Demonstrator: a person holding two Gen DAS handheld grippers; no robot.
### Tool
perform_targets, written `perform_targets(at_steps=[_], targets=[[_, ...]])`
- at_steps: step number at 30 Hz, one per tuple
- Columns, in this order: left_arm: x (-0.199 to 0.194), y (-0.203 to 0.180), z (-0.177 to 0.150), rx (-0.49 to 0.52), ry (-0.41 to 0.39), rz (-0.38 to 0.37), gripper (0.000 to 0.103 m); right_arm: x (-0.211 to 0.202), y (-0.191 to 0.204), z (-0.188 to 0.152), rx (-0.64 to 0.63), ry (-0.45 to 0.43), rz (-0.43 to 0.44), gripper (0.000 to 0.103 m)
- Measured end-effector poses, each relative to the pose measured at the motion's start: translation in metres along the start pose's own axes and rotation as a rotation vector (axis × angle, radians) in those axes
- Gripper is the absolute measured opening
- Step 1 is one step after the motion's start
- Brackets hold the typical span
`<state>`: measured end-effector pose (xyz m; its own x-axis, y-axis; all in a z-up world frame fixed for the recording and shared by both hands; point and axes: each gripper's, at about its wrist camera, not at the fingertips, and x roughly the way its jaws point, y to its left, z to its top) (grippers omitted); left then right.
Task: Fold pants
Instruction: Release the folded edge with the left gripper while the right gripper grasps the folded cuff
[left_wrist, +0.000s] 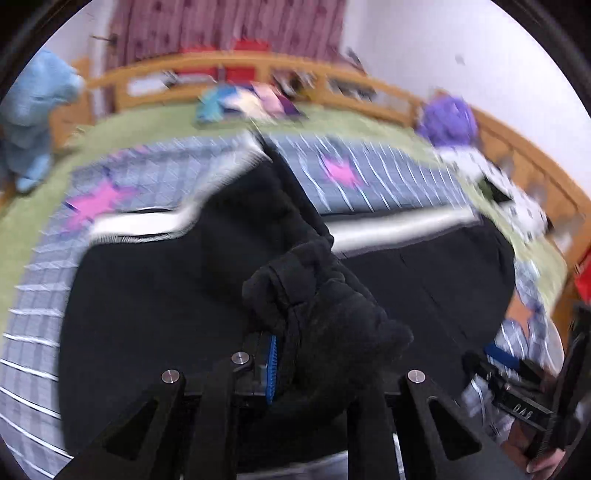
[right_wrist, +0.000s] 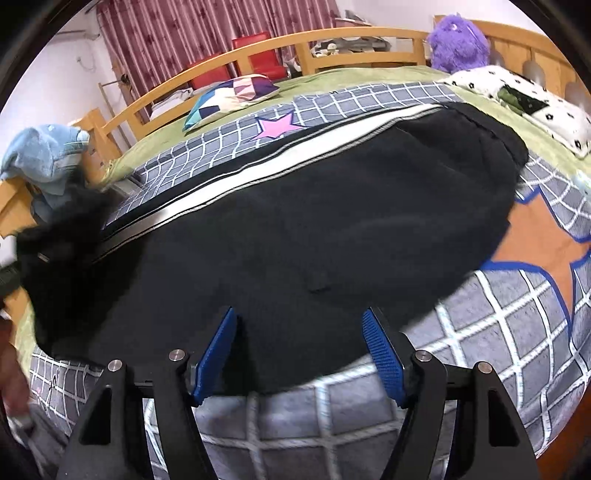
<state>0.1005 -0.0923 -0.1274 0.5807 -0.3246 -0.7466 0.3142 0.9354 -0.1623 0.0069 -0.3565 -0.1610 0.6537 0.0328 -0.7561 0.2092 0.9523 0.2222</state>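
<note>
Black pants with a white side stripe (right_wrist: 295, 221) lie across a checked bedspread on the bed. In the left wrist view my left gripper (left_wrist: 291, 354) is shut on a bunched end of the black pants (left_wrist: 314, 295) and holds it lifted above the flat part (left_wrist: 147, 295); one blue pad (left_wrist: 272, 369) shows beside the cloth. In the right wrist view my right gripper (right_wrist: 299, 332) is open, its blue pads (right_wrist: 218, 354) spread over the near edge of the pants, holding nothing. The lifted end shows blurred at the far left of the right wrist view (right_wrist: 55, 236).
A grey checked bedspread (right_wrist: 461, 350) with pink and orange stars covers the bed. A patchwork pillow (right_wrist: 229, 96), a spotted white pillow (right_wrist: 517, 99), a purple plush toy (right_wrist: 458, 40) and a blue plush toy (right_wrist: 44, 155) sit around it. A wooden bed rail (right_wrist: 332, 40) runs behind.
</note>
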Motion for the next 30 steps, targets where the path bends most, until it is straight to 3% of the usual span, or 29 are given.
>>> perform_targets(at_steps=[2, 4, 5, 8, 14, 16, 21, 24, 27, 30], targets=[[0.020, -0.016, -0.014, 0.021, 0.095, 0.019, 0.018, -0.001, -0.004, -0.001, 0.003, 0.010, 0.017, 0.070], [0.024, -0.021, -0.026, 0.071, 0.131, 0.048, 0.023, -0.001, -0.003, -0.001, -0.002, 0.018, 0.030, 0.071], [0.018, -0.021, -0.029, 0.081, 0.124, 0.041, 0.031, -0.001, -0.002, -0.001, -0.006, 0.018, 0.037, 0.072], [-0.012, -0.008, -0.037, 0.067, 0.074, -0.011, 0.074, -0.001, 0.005, 0.001, -0.018, 0.016, 0.078, 0.073], [-0.057, 0.049, -0.049, -0.024, -0.012, 0.003, 0.076, 0.010, 0.038, 0.018, -0.018, 0.039, 0.230, 0.073], [-0.064, 0.078, -0.052, -0.092, -0.045, 0.023, 0.076, 0.016, 0.050, 0.026, 0.002, 0.045, 0.276, 0.073], [-0.067, 0.143, -0.058, -0.301, -0.082, -0.005, 0.076, 0.041, 0.090, 0.045, 0.029, 0.056, 0.352, 0.073], [-0.068, 0.171, -0.065, -0.386, -0.105, -0.039, 0.076, 0.064, 0.115, 0.041, -0.014, 0.116, 0.330, 0.071], [-0.071, 0.182, -0.068, -0.411, -0.128, -0.048, 0.076, 0.074, 0.128, 0.021, -0.117, 0.206, 0.283, 0.057], [-0.070, 0.198, -0.073, -0.451, -0.138, -0.081, 0.077, 0.058, 0.139, 0.000, -0.303, 0.174, 0.194, 0.054]])
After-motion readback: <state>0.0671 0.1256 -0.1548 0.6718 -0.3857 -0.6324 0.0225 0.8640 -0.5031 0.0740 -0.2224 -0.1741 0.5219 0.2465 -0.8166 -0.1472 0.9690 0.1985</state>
